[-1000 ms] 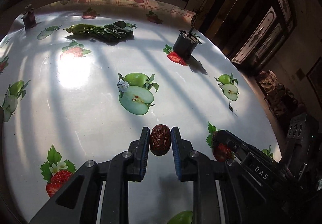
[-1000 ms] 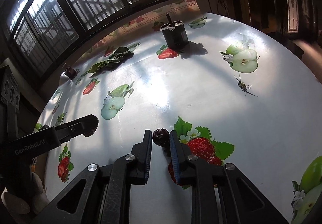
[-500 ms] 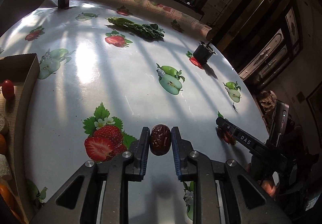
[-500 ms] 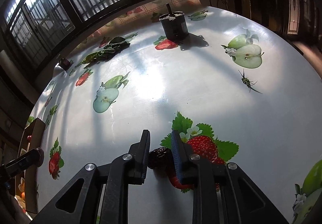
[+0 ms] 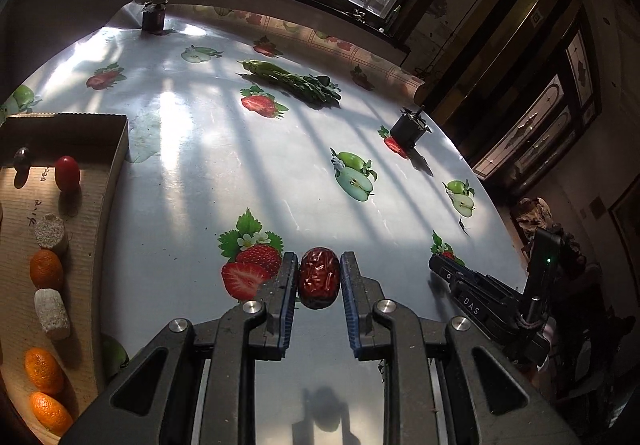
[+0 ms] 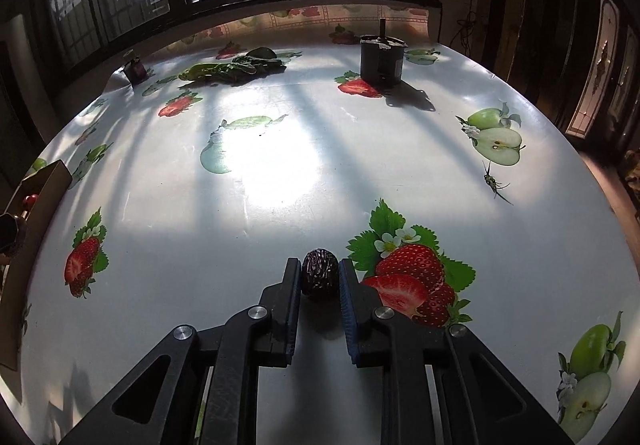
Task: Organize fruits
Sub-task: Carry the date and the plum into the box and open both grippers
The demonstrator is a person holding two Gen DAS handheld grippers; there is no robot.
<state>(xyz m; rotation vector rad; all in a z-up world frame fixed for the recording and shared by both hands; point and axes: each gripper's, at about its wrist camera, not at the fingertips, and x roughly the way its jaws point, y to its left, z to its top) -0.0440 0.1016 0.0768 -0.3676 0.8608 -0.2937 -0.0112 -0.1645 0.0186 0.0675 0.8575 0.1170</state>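
My left gripper (image 5: 319, 277) is shut on a wrinkled red date (image 5: 319, 278) and holds it above the table. A cardboard box (image 5: 114, 173) at the left holds a red cherry tomato (image 5: 67, 173), a dark fruit (image 5: 21, 157), several small oranges (image 5: 46, 269) and pale cylinder pieces (image 5: 49, 231). My right gripper (image 6: 320, 279) is shut on a dark wrinkled date (image 6: 319, 279) just above the fruit-print tablecloth (image 6: 260, 165). The right gripper's body also shows in the left wrist view (image 5: 480, 301) at the right.
A bunch of green vegetables (image 5: 296, 81) lies at the back of the table. A black pot (image 6: 380, 59) stands at the back right and a small dark jar (image 5: 154, 15) at the back left. The box corner shows in the right wrist view (image 6: 44, 181).
My left gripper has swung left with the red date, bringing the box and its fruits into view. My right gripper has closed on the dark date and lifted it slightly.
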